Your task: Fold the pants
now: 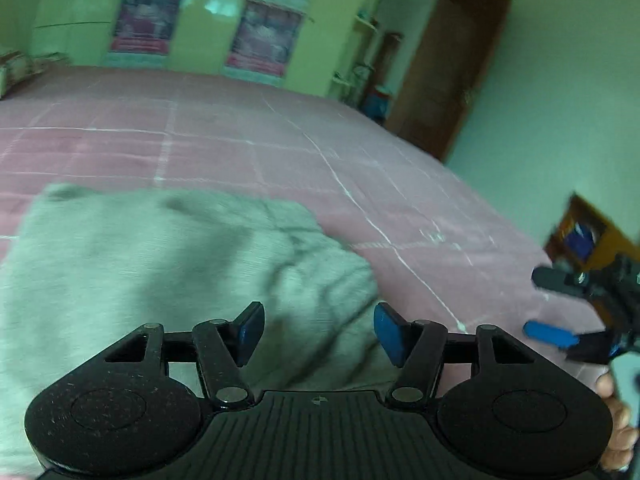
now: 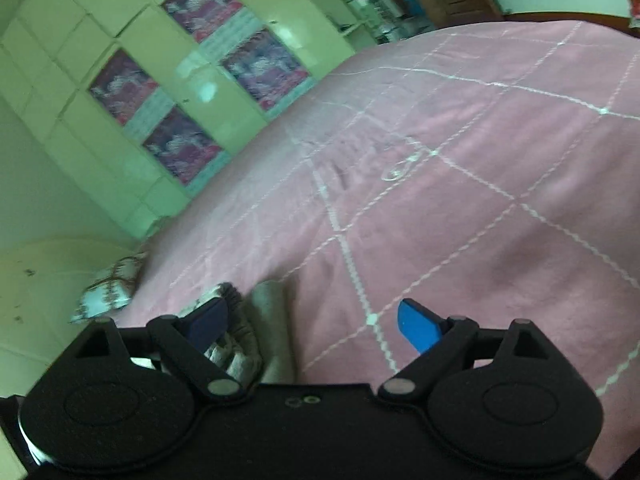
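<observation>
Item: pants (image 1: 168, 264), pale grey, lying rumpled on pink quilted bedspread (image 1: 280, 148), near edge, just ahead of left gripper (image 1: 319, 334).
Handling (est.): soft, light, limp; likely to sag and crease when lifted. Best hold prob. at waistband corners or hems, not mid-cloth.
Left gripper: jaws parted, nothing btwn pads.
Right gripper (image 2: 316, 326): jaws wide, empty; gathered edge of pants just beside left pad.
Labels/writing: none legible; wardrobe posters (image 2: 192, 4) too blurred.

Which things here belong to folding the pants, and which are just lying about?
For the job:
- pants
- left hand-held gripper, open
- right hand-held gripper, open
- bed cover as the work surface

Lying about:
- pillow
- wardrobe
- shelves
</observation>
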`<state>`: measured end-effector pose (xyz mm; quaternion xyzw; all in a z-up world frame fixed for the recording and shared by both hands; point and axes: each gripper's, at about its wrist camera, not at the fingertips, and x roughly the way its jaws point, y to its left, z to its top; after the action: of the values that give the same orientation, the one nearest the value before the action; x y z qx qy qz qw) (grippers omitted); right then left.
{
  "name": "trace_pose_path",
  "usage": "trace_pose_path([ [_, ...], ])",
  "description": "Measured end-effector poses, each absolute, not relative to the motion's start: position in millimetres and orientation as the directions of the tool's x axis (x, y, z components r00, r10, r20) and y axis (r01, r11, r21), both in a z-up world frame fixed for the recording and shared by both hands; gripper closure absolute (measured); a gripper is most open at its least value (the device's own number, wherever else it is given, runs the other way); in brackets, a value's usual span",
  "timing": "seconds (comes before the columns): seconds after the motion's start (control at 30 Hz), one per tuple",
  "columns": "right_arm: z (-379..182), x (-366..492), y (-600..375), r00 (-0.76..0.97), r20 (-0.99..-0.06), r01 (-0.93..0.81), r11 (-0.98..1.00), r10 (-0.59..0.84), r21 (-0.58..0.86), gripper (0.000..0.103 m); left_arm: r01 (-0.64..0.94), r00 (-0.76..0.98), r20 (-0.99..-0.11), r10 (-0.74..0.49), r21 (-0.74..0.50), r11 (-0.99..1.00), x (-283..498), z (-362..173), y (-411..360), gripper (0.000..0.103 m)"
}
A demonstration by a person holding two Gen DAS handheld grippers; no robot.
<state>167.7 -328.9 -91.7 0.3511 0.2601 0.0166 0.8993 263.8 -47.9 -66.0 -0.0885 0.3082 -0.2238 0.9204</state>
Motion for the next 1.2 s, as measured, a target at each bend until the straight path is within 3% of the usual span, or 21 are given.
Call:
trace_pose_path([
  [0.23,-109,200,-287,0.805,-0.436,0.07,0.665,0.403,0.743,0.027,0.202,0.771,-0.551,-0.318,-0.263,0.944,229,-63,35,0.041],
  [0.47,-106,203,-265,0.787,-0.452,0.052,0.685,0.42,0.727,0.034,0.12,0.785,-0.564,-0.256,-0.267,0.956,213,-86,82,0.041],
  [0.63,-101,212,-257,0.791,-0.424,0.023,0.671,0.441,0.741,0.048,0.131,0.783,-0.572,-0.245,-0.233,0.964,210,-93,99,0.041],
  [0.83,-117,249,-238,0.746,-0.488,0.074,0.673,0.452,0.736,0.049,0.153,0.734,-0.615,-0.288,-0.263,0.953,206,-99,116,0.04],
  [0.97,-124,262,-232,0.748,-0.504,0.113,0.665,0.432,0.738,0.048,0.127,0.697,-0.678,-0.234,-0.204,0.971,210,-108,111,0.04],
  [1.0,-122,263,-231,0.748,-0.512,0.118,0.675,0.422,0.729,0.054,0.107,0.695,-0.684,-0.222,-0.206,0.973,212,-110,112,0.04],
  [1.03,-119,262,-229,0.751,-0.525,0.121,0.697,0.401,0.707,0.072,0.106,0.695,-0.681,-0.229,-0.219,0.97,213,-112,113,0.04],
  [1.07,-118,261,-228,0.753,-0.534,0.121,0.717,0.385,0.686,0.081,0.108,0.693,-0.681,-0.235,-0.223,0.969,213,-113,112,0.04],
  [1.2,-122,255,-235,0.748,-0.521,0.108,0.7,0.411,0.706,0.08,0.1,0.698,-0.68,-0.225,-0.217,0.971,218,-118,109,0.039],
])
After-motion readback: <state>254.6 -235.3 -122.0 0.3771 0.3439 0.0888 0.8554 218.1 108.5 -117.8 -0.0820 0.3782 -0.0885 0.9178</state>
